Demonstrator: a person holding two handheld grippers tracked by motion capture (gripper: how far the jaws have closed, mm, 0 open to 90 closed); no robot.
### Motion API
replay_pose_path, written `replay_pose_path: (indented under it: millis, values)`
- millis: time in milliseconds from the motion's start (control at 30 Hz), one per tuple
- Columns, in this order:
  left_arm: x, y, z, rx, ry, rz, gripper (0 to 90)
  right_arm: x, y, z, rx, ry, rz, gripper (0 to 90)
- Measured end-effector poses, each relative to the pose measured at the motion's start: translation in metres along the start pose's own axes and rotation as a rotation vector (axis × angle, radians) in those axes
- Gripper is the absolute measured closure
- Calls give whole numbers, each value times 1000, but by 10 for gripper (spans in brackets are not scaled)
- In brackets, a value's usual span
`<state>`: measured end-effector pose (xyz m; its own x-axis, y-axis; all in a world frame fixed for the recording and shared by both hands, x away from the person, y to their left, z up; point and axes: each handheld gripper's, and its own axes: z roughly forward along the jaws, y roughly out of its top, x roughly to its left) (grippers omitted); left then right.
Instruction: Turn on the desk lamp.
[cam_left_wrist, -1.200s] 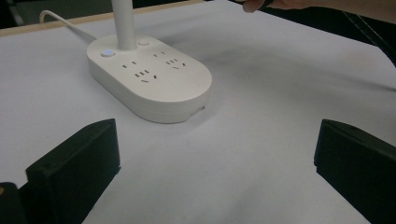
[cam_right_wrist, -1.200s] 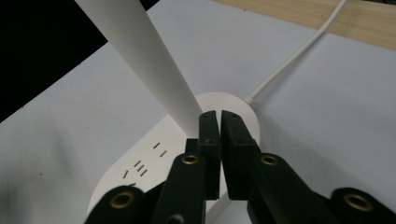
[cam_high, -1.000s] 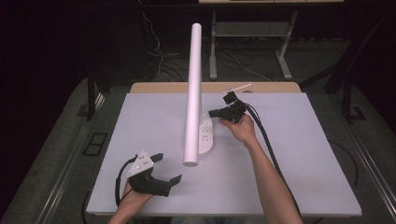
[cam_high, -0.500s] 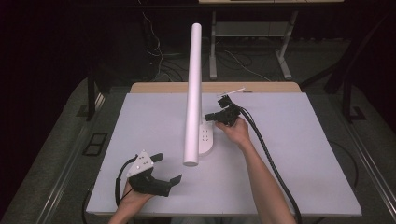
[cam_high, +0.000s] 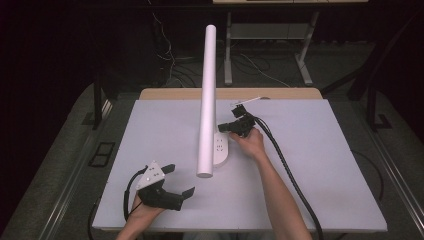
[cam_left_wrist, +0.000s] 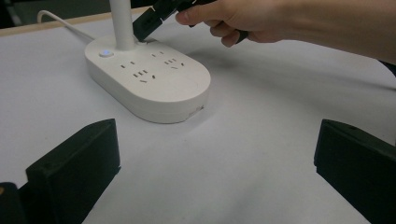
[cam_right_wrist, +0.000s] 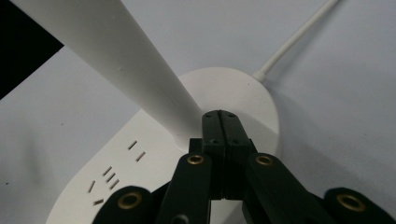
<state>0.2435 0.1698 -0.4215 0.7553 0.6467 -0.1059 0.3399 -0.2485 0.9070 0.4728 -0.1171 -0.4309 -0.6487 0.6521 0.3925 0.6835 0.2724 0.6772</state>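
A white oval power strip (cam_high: 220, 151) with several sockets lies mid-table, and a tall white pole (cam_high: 207, 95) rises from its far end. In the left gripper view a small button (cam_left_wrist: 105, 53) glows on the power strip (cam_left_wrist: 154, 81) beside the pole (cam_left_wrist: 122, 23). My right gripper (cam_high: 223, 128) is shut with nothing between its jaws. Its tips (cam_right_wrist: 219, 116) sit at the foot of the pole (cam_right_wrist: 116, 60), right at the strip's top (cam_right_wrist: 238, 88). My left gripper (cam_high: 180, 179) rests open near the table's front left, pointing at the strip (cam_left_wrist: 217, 140).
The strip's white cable (cam_right_wrist: 299, 37) runs off toward the table's far edge. The white tabletop (cam_high: 320, 165) ends in a wooden strip (cam_high: 280, 93) at the back. A black cable (cam_high: 287, 170) trails from my right gripper along the forearm.
My right gripper has come down and slightly left, closer to the foot of the pole on the power strip. The left gripper has stayed put.
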Motion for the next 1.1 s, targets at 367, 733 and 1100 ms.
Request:
replay_pose_path:
  millis: [367, 733, 1100]
  values:
    - [-1, 0, -1, -2, 0, 0, 0, 2, -4, 0, -17, -11, -9, 895]
    - [0, 0, 0, 0, -2, -3, 0, -1, 1, -15, -6, -13, -8, 891]
    - [0, 0, 1, 1, -3, -3, 0, 7, 1, -46, -21, -3, -52, 891]
